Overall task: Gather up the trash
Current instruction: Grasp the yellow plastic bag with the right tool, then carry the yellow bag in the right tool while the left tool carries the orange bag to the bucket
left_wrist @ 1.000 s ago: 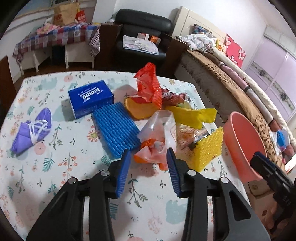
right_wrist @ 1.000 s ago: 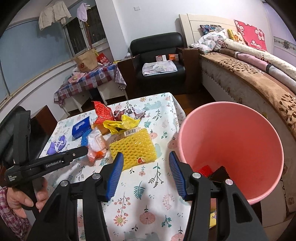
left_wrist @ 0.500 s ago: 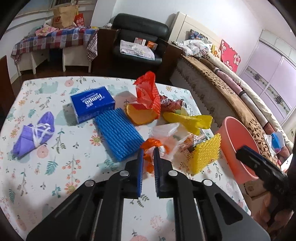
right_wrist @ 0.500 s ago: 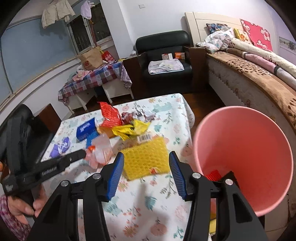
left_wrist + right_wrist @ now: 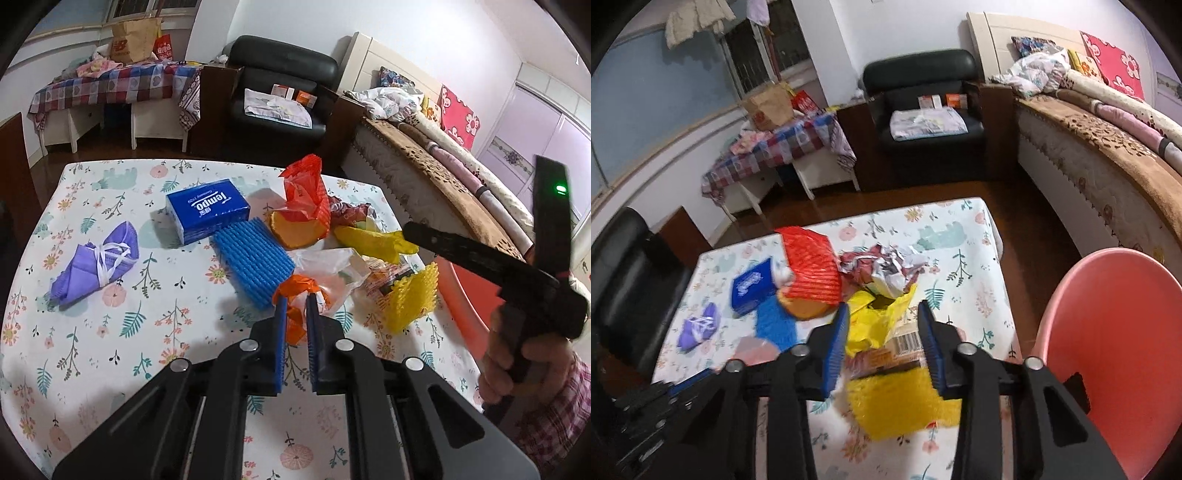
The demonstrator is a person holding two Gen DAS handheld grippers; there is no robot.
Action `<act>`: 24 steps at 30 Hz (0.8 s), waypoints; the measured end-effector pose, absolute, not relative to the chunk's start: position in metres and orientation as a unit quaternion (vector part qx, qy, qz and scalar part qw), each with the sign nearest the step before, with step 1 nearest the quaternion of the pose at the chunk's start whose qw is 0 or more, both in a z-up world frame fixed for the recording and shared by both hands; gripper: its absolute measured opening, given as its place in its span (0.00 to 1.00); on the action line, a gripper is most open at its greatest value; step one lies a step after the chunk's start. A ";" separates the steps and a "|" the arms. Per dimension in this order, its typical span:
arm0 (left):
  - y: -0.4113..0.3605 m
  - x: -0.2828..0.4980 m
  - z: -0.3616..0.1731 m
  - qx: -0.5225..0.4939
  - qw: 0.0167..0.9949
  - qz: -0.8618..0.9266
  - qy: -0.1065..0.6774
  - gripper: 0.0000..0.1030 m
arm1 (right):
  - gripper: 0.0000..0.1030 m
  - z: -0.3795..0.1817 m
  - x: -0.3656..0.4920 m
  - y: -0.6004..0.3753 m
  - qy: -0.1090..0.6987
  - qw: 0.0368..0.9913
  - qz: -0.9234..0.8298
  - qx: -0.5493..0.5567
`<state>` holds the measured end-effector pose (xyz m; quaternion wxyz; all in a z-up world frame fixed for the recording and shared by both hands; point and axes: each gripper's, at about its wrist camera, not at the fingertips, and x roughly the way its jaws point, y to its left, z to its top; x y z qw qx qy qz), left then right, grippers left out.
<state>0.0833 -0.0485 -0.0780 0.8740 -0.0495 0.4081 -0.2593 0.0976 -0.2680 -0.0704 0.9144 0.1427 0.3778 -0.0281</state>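
Observation:
My left gripper [image 5: 295, 301] is shut on a clear plastic bag with orange handles [image 5: 325, 277], held just above the flowered table [image 5: 110, 332]. Around it lie a blue foam net [image 5: 255, 266], a yellow foam net [image 5: 410, 299], a yellow bag [image 5: 373, 240], a red bag [image 5: 306, 195] and crumpled wrappers [image 5: 882, 266]. My right gripper [image 5: 882, 314] is open, above the yellow bag [image 5: 875, 325] and yellow foam net [image 5: 901, 402]. The pink bin [image 5: 1115, 354] stands at the table's right edge.
A blue Tempo tissue pack [image 5: 207, 210] and a purple folded bundle [image 5: 96, 266] lie on the left of the table. A black chair [image 5: 624, 280] stands at the left side. A bed [image 5: 1108, 147] and a black armchair [image 5: 280, 85] are beyond.
My left gripper closed on the clear bag's orange handles and lifted it slightly. My right gripper moved forward over the yellow trash, staying open.

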 end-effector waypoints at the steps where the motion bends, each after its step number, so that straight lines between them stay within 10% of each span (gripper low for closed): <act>1: -0.048 0.083 -0.078 -0.050 0.874 -0.259 0.408 0.09 | 0.20 -0.076 0.103 -0.268 0.391 0.908 -0.033 0.143; 4: -0.046 0.082 -0.077 -0.051 0.874 -0.259 0.407 0.09 | 0.04 -0.085 0.103 -0.270 0.403 0.901 -0.031 0.158; 24: -0.047 0.047 -0.040 -0.043 0.893 -0.244 0.375 0.09 | 0.03 -0.031 -0.013 -0.261 0.336 0.926 0.019 0.169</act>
